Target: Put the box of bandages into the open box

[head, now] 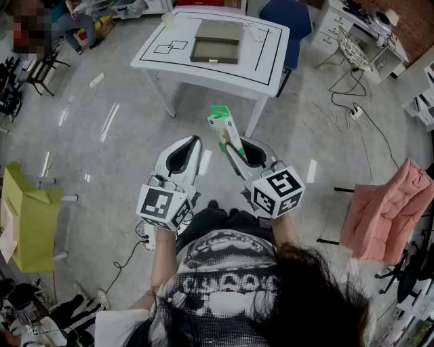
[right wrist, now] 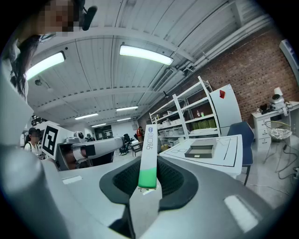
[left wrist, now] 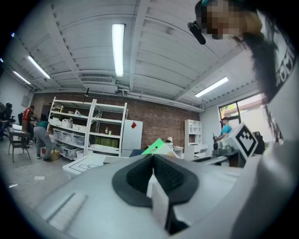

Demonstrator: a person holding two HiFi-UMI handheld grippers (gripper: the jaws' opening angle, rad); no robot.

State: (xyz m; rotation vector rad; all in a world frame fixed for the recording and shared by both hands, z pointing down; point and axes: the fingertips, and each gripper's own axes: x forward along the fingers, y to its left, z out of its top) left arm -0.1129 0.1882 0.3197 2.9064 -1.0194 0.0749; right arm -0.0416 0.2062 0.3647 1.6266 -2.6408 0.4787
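- The box of bandages (head: 224, 130), white with green patches, is clamped between the two jaws of the right hand-held gripper (head: 235, 147).
- In the right gripper view, the box of bandages (right wrist: 148, 156) stands on its narrow edge between the dark pads. A green part sits down in the right hand-held gripper (right wrist: 148, 181), and the white printed part juts out past the jaw tips.
- The pads press on both broad faces of the box, so the jaws stand partly closed on it.
- From the head view, the box points forward and away from the person, held in the air above the grey floor (head: 102, 129).
- The left hand-held gripper (head: 195, 144) is held alongside the right one, near the box but apart from it.
- In the left gripper view, the jaws of the left hand-held gripper (left wrist: 153, 161) are together with nothing between them. The green corner of the box shows just past their tips.
- The open box (head: 215, 51), a flat olive tray, lies on the white tabletop (head: 166, 59) ahead of the person, well apart from both grippers.
- A matching flat lid (head: 219, 30) lies just behind the tray on the same tabletop.
- In the right gripper view, the open box (right wrist: 201, 150) shows to the right of the held box, further off on the tabletop (right wrist: 229, 144).
- A blue chair (head: 286, 17) stands at the far right corner of the tabletop.
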